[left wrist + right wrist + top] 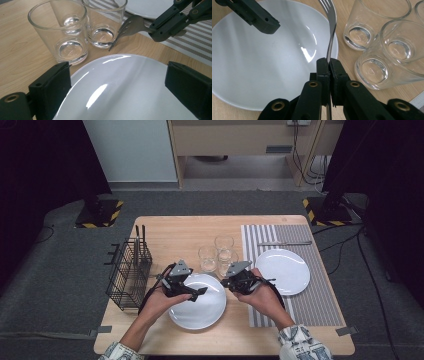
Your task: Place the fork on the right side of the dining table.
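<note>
Between the right gripper [328, 67] jaws, fork [331, 32] tines point leftward

**A lab set up as a dining table**

A small wooden table [190, 227] stands on grey carpet [60, 270] between black stands with hazard-striped bases [100, 215]. Cables [305, 165] trail across the floor. Plates, glasses [217, 254] and a striped placemat [320, 290] imitate a home setting.
</note>
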Demonstrator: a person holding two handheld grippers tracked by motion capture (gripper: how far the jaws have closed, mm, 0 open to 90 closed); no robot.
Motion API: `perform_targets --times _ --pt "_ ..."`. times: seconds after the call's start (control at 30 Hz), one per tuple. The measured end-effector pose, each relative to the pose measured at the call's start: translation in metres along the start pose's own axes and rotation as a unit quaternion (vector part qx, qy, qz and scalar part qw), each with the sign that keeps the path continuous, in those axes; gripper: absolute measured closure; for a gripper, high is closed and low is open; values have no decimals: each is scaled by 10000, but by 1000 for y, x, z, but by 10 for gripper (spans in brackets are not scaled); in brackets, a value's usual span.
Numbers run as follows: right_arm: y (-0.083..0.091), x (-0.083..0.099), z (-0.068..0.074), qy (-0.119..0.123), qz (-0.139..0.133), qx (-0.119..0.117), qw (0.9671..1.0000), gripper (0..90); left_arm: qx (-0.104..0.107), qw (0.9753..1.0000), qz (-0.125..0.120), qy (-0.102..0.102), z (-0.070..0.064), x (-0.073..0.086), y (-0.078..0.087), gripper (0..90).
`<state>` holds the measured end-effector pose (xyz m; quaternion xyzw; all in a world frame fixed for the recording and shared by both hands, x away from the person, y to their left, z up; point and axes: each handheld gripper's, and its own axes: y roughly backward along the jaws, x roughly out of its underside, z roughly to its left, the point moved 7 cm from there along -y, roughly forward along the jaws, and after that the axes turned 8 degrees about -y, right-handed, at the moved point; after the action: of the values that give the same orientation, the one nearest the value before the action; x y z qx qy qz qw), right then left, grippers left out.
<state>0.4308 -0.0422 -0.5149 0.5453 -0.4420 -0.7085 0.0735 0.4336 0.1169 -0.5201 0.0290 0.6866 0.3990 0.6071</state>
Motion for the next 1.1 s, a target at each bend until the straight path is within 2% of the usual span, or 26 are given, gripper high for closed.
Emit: perform_targets --times 0.23,0.33,0.6,0.7,1.1 --pt "7 2 -3 13 -34 47 10000 872 -74 10000 -34 -25 1 -1 1 60" --pt "12 3 -4 -61 -61 81 9999 872 -75 9999 -87 -21 1 -2 2 60" --pt "25 6 -10 -57 -120 177 9998 872 -91 10000 -38 0 2 0 0 60" --pt "29 9 -12 -50 -109 185 9998 873 -79 10000 -38 42 2 1 -1 59" --pt "43 21 -18 -84 -113 307 9994 873 -111 9999 -63 6 2 1 0 59"
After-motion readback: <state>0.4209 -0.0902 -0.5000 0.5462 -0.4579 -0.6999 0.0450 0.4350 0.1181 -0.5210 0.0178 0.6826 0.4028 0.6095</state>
